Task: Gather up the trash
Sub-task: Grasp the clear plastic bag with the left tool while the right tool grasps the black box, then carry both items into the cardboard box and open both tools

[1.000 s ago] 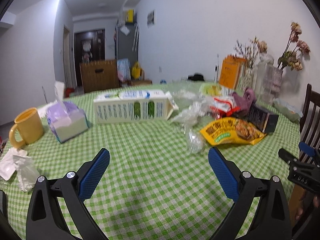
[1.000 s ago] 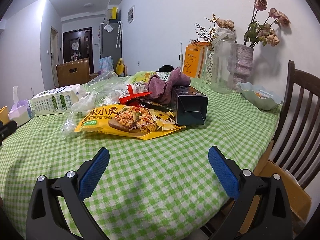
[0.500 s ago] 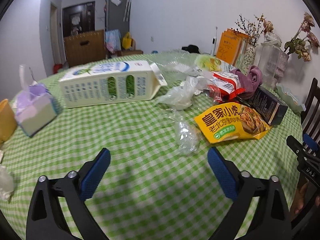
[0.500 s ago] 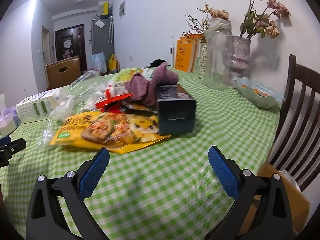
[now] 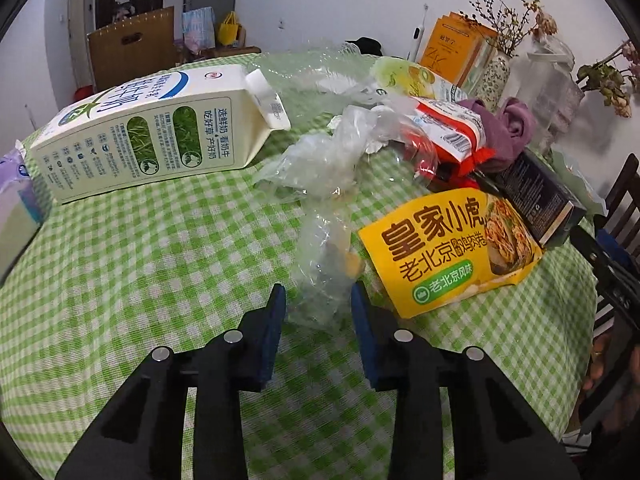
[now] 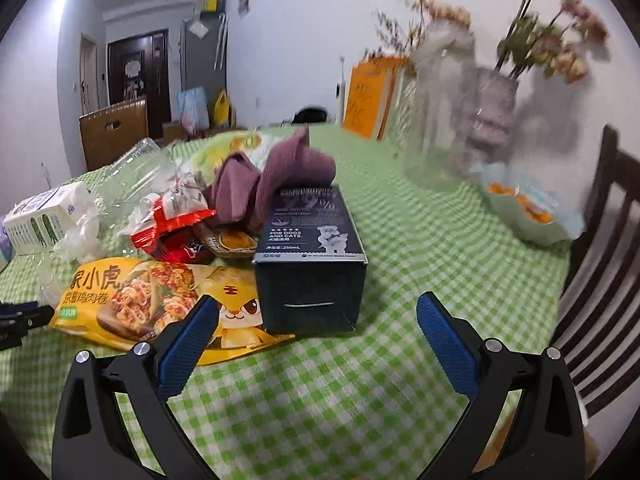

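Observation:
A crumpled clear plastic wrapper (image 5: 324, 272) lies on the green checked tablecloth (image 5: 160, 280). My left gripper (image 5: 318, 296) is closing around the wrapper's near end, which fills most of the narrow gap; I see no pad squeezing it. A yellow snack bag (image 5: 440, 252) lies just to its right, and a white milk carton (image 5: 152, 136) on its side at the far left. My right gripper (image 6: 318, 302) stands open low over the table, with a dark box (image 6: 312, 256) just beyond its fingertips and the same yellow snack bag (image 6: 152, 300) under its left finger.
A red wrapper (image 6: 172, 228), a purple cloth (image 6: 272, 176) and a clear bag (image 5: 320, 156) are piled behind. Vases (image 6: 488, 120), orange books (image 6: 372, 96) and a bowl (image 6: 528, 208) stand at the back right. A wooden chair (image 6: 600, 240) flanks the right table edge.
My left gripper moved forward and tipped down to the clear wrapper, and its jaws went from wide to narrow around it. My right gripper advanced toward the dark box, still open.

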`<state>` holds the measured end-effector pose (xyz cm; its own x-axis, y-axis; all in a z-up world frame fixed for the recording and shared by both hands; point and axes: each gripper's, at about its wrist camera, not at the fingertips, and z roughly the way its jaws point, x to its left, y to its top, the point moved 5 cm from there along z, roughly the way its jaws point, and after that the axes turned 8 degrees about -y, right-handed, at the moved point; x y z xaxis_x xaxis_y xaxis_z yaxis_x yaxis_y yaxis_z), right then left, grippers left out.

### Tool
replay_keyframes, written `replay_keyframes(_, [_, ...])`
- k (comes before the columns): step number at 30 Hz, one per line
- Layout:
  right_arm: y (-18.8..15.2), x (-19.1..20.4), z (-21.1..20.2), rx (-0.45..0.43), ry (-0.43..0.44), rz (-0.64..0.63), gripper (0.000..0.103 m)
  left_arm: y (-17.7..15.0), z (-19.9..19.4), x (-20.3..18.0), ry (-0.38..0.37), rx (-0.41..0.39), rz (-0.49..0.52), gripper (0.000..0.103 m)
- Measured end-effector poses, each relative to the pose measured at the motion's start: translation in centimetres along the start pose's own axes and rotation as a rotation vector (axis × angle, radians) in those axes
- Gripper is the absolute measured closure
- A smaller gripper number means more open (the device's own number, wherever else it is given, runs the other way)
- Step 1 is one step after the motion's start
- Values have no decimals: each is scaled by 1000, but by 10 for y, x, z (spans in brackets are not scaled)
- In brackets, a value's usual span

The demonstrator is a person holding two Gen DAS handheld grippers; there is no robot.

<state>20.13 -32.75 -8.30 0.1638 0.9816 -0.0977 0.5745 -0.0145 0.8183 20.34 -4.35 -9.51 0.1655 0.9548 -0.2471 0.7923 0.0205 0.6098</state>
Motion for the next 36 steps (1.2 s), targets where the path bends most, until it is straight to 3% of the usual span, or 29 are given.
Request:
replay_keyframes(1, [2, -2, 8, 31, -8, 11, 8, 2, -1, 0, 0, -6, 0, 81])
replay_keyframes(9, [16, -8, 26, 68, 42, 43, 8, 18, -41, 4, 31, -122, 42, 82])
replay_keyframes(10, [17, -9, 25, 68, 45, 41, 14, 20, -46, 4, 33, -136, 45, 82])
replay_keyframes(11, [17, -9, 23, 66, 60, 41, 42, 22, -51, 3, 34, -150, 48, 82])
replay_keyframes(16, [17, -19, 12, 60, 63, 57, 43, 29, -67, -5, 49, -204, 77, 82])
replay_keyframes(21, [19, -55, -23, -6, 37, 121, 44, 36, -72, -31, 8, -221, 99, 82])
replay_keyframes(27, [17, -118, -72, -69, -4, 179, 44, 44, -69, -92, -85, -249, 185, 82])
replay_keyframes(33, [2, -189, -130, -99, -93, 203, 44, 45, -48, -178, -231, -187, 297, 82])
replay_keyframes(36, [-29, -236, -157, -49, -163, 220, 44, 33, -28, -233, -330, -111, 388, 82])
